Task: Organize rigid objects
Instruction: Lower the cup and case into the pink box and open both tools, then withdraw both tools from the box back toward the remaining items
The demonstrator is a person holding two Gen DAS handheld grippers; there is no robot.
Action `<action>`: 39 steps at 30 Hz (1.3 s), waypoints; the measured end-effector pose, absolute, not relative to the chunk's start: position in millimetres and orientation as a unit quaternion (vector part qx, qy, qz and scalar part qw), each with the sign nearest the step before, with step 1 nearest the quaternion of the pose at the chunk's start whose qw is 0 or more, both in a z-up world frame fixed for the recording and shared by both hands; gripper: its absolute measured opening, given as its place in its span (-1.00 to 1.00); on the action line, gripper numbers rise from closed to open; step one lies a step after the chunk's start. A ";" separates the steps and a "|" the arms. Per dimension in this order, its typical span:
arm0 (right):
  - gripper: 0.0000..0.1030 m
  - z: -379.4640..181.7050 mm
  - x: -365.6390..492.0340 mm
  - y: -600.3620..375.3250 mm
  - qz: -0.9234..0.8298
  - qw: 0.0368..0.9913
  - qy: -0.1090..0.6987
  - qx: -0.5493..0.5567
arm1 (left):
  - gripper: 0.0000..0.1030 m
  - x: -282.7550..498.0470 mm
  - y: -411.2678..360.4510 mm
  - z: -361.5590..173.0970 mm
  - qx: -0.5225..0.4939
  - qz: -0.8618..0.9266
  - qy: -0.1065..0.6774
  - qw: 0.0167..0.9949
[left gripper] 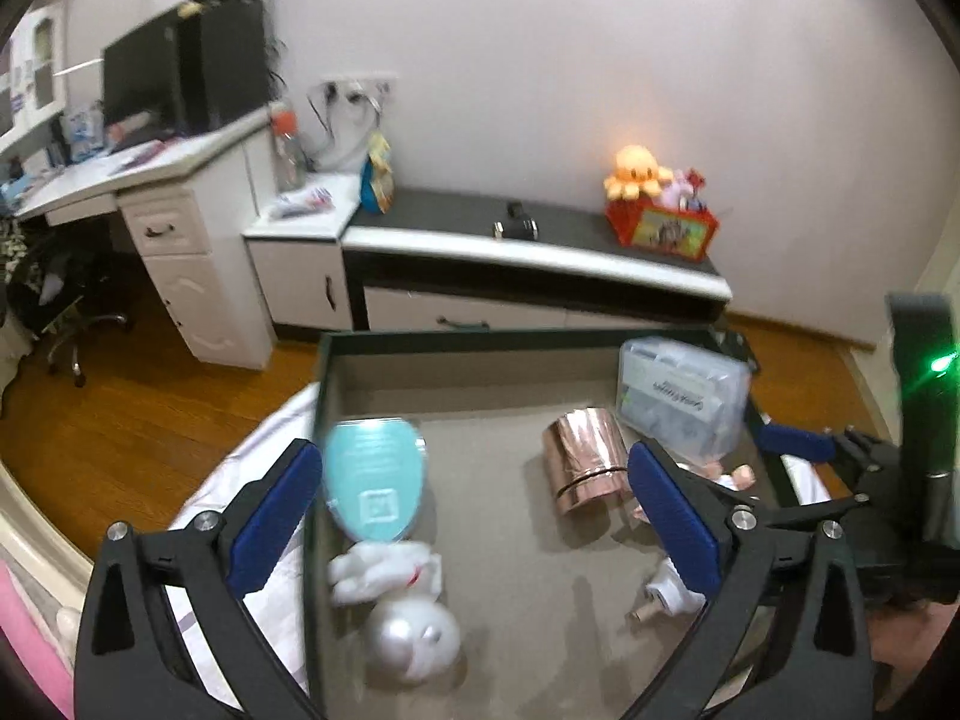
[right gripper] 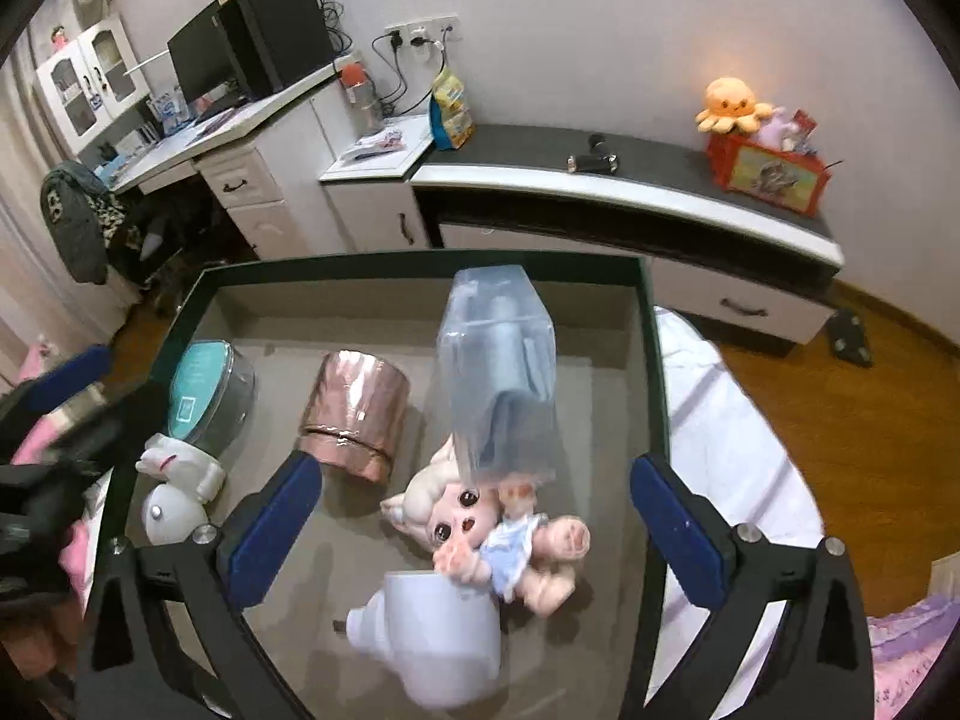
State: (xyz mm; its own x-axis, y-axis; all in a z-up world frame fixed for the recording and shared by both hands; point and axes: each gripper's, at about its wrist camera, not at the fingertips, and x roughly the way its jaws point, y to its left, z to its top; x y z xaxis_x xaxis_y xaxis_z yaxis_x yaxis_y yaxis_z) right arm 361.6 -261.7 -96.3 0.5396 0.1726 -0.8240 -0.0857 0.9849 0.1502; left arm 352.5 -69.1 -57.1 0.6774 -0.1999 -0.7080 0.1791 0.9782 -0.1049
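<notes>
A dark green box (left gripper: 480, 339) with a grey floor holds the objects. In the left wrist view my left gripper (left gripper: 477, 516) stands open over it. A round teal-lidded container (left gripper: 375, 480) lies just inside its left pad, and a rose-gold cylinder (left gripper: 585, 459) lies near its right pad. In the right wrist view my right gripper (right gripper: 474, 531) is open above a pink doll (right gripper: 492, 534). A clear plastic case (right gripper: 501, 378) leans tilted on the doll, touching neither pad. A white plug-like piece (right gripper: 432, 630) lies below the doll.
A white plush rabbit (left gripper: 390, 606) lies in the box's near left corner. The box sits on white bedding (right gripper: 720, 420). Beyond it are wooden floor, a low cabinet (right gripper: 630, 192) bearing a red toy box (right gripper: 768, 171), and a desk (right gripper: 198, 144).
</notes>
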 end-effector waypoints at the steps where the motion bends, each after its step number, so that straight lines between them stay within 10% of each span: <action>1: 1.00 -93.2 356.5 -262.1 0.074 0.879 0.468 0.056 | 1.00 345.1 -63.9 -51.6 -0.016 -0.097 0.382 0.919; 21: 1.00 12.7 142.2 -251.0 0.065 0.948 0.302 0.080 | 1.00 145.4 -13.5 17.8 -0.028 -0.064 0.267 0.961; 39: 1.00 -3.4 11.9 -215.7 0.037 0.968 0.246 0.028 | 1.00 18.2 6.1 6.8 -0.014 -0.008 0.198 0.980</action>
State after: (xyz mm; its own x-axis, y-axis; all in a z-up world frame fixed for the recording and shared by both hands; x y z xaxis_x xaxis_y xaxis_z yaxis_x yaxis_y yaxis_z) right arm 11.9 -215.7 -3.4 0.8766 0.0854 -0.4736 -0.0576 0.9957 0.0730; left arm 18.2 6.1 6.8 0.9216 -0.0216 -0.3876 0.0109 0.9995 -0.0298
